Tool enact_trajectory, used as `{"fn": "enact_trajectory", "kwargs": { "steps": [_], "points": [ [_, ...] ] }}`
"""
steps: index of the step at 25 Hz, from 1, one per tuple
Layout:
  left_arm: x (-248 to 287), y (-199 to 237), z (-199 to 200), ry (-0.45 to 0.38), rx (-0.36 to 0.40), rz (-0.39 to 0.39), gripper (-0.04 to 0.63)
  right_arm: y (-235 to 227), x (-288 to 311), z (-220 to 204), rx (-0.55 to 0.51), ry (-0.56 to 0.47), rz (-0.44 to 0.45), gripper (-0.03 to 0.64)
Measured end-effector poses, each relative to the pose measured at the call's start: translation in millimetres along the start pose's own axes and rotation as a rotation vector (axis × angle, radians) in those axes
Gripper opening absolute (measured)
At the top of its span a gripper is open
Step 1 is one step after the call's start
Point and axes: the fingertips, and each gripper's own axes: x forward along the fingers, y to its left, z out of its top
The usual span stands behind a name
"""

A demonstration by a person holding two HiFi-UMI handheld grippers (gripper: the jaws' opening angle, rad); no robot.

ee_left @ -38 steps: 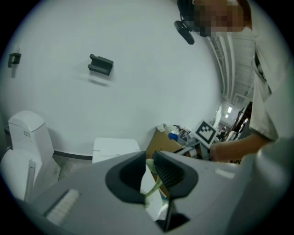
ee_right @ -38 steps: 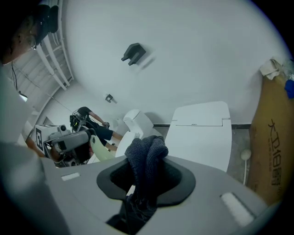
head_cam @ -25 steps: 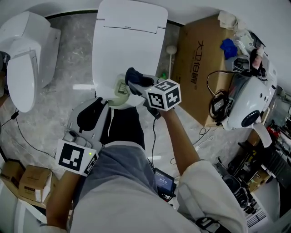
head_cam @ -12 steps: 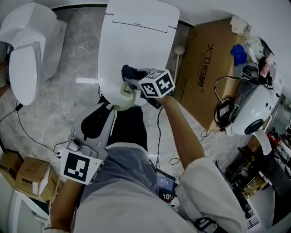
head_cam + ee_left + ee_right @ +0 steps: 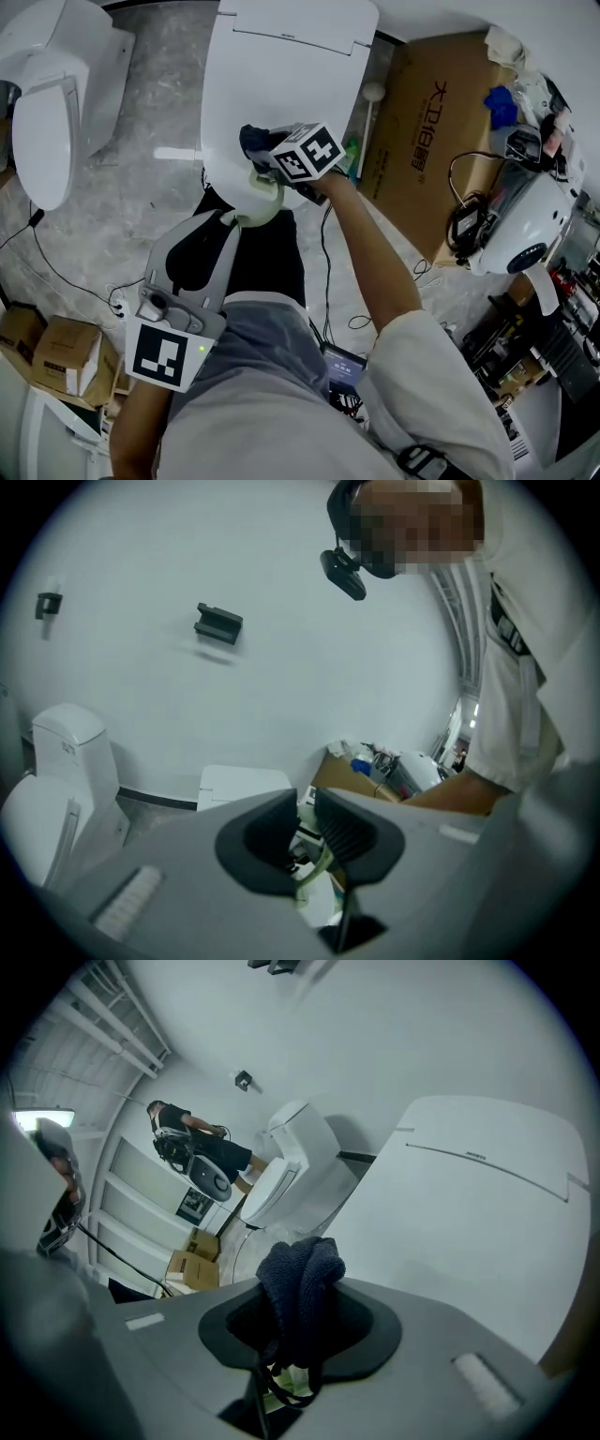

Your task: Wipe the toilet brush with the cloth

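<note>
The toilet brush is pale green and sits low in front of the white toilet lid. My left gripper reaches up from the lower left and is shut on a thin green part of the brush. A dark blue cloth is bunched in my right gripper, which is shut on it just above the brush. In the right gripper view the cloth fills the jaws of the right gripper, and a bit of green brush shows beneath it.
A second toilet stands at the far left. A large cardboard box stands to the right, with a white long-handled tool leaning beside it. A white appliance and cables lie further right. Small cartons sit at the lower left.
My right gripper with the cloth has moved left and up along the green brush. The left gripper has kept its hold in about the same place.
</note>
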Motion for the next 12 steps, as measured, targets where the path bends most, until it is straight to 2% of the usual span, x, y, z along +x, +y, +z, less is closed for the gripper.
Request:
{"fn": "enact_trajectory", "kwargs": {
  "steps": [12],
  "points": [
    [0.3,3.1,0.4,-0.025,-0.007,-0.001,0.0,-11.0,23.1,1.0,-0.056,0.065,-0.025,0.104]
  ]
}}
